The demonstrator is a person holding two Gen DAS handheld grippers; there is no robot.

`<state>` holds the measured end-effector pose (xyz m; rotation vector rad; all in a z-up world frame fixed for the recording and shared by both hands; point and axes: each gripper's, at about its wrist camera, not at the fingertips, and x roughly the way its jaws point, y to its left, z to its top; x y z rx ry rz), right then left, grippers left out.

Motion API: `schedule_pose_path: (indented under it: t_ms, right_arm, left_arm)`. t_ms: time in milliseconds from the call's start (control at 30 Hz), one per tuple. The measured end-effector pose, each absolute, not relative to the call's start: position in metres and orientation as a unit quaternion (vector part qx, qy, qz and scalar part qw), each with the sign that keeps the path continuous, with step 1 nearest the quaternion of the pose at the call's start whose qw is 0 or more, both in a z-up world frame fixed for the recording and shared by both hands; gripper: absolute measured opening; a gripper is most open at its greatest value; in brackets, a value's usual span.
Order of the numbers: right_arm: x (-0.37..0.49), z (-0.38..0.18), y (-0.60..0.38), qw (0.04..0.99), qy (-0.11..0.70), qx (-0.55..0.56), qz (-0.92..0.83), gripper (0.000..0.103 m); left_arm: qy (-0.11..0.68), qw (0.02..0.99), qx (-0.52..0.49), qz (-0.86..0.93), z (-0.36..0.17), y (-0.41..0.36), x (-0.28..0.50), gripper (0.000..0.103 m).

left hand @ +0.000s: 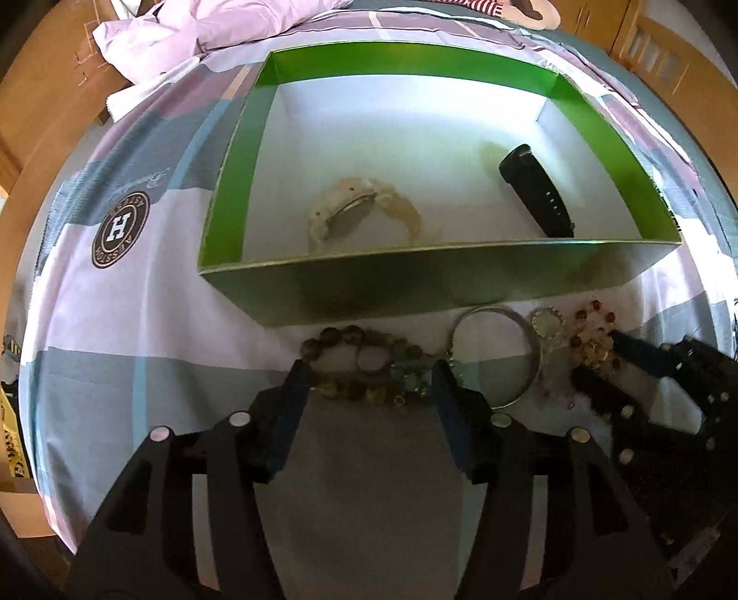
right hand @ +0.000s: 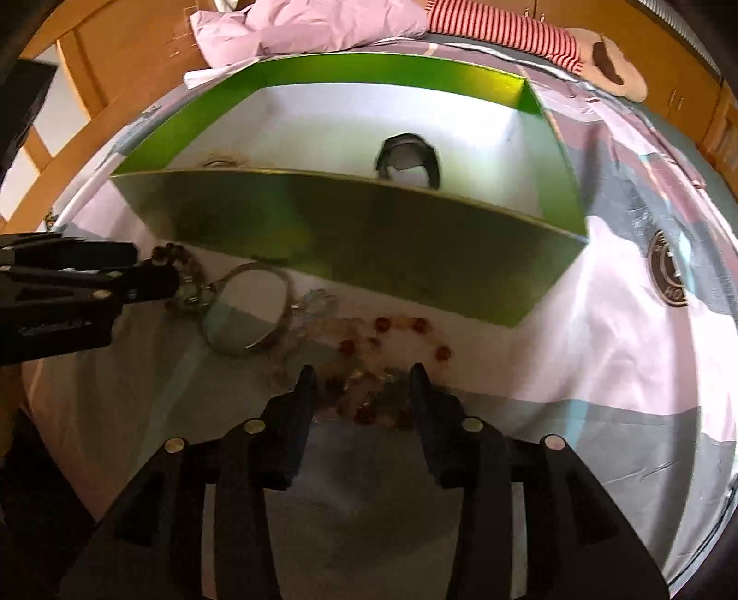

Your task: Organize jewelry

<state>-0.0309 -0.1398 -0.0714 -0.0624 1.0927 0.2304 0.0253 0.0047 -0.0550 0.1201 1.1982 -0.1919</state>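
Observation:
A green box with a white floor stands on the bed; it also shows in the right wrist view. Inside lie a cream watch and a black watch, the latter also in the right wrist view. In front of the box lie a brown and green bead bracelet, a silver bangle, a small ring and a red and clear bead bracelet. My left gripper is open around the brown bead bracelet. My right gripper is open around the red bead bracelet.
The bed has a checked pink, grey and blue cover with a round H logo. A crumpled pink quilt and a striped plush toy lie behind the box. Wooden furniture surrounds the bed.

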Motion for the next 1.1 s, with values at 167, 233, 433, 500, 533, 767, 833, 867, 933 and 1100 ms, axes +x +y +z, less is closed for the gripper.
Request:
schedule_pose_path:
  t_ms: [167,233,433,500,533,767,833,867,933,1100]
  right_arm:
    - [-0.038,-0.059,-0.135,0.856,0.5,-0.025,0.129,0.022]
    - [-0.041,-0.054,-0.136,0.862,0.491,-0.021,0.128,0.022]
    - [-0.037,-0.054,-0.147,0.862,0.495,-0.007,0.11,0.022]
    - [-0.037,-0.054,-0.148,0.862,0.495,-0.005,0.106,0.022]
    - [-0.036,-0.053,-0.148,0.863,0.494,-0.004,0.105,0.022]
    - [-0.036,-0.055,-0.152,0.859,0.501,-0.002,0.102,0.022]
    - [-0.035,-0.057,-0.15,0.858,0.504,-0.003,0.101,0.022]
    - [-0.035,-0.057,-0.15,0.858,0.504,-0.004,0.102,0.022]
    - [-0.036,-0.056,-0.149,0.858,0.504,-0.006,0.103,0.022]
    - [-0.034,-0.058,-0.149,0.857,0.506,-0.007,0.101,0.022]
  left_arm:
    - [0.562,0.818,0.068,-0.103,-0.054,-0.003,0.021,0.034]
    - [0.563,0.816,0.072,-0.11,-0.054,-0.007,0.019,0.028]
    - [0.556,0.818,0.086,-0.119,-0.054,-0.013,0.016,0.02]
    - [0.551,0.822,0.084,-0.119,-0.053,-0.013,0.017,0.033]
    - [0.547,0.824,0.085,-0.117,-0.052,-0.013,0.017,0.038]
    - [0.544,0.828,0.074,-0.114,-0.056,-0.015,0.022,0.053]
    - [0.547,0.826,0.079,-0.11,-0.059,-0.017,0.023,0.053]
    - [0.551,0.823,0.083,-0.11,-0.061,-0.017,0.023,0.049]
    - [0.556,0.819,0.081,-0.113,-0.064,-0.018,0.023,0.039]
    - [0.552,0.821,0.087,-0.117,-0.062,-0.02,0.019,0.029]
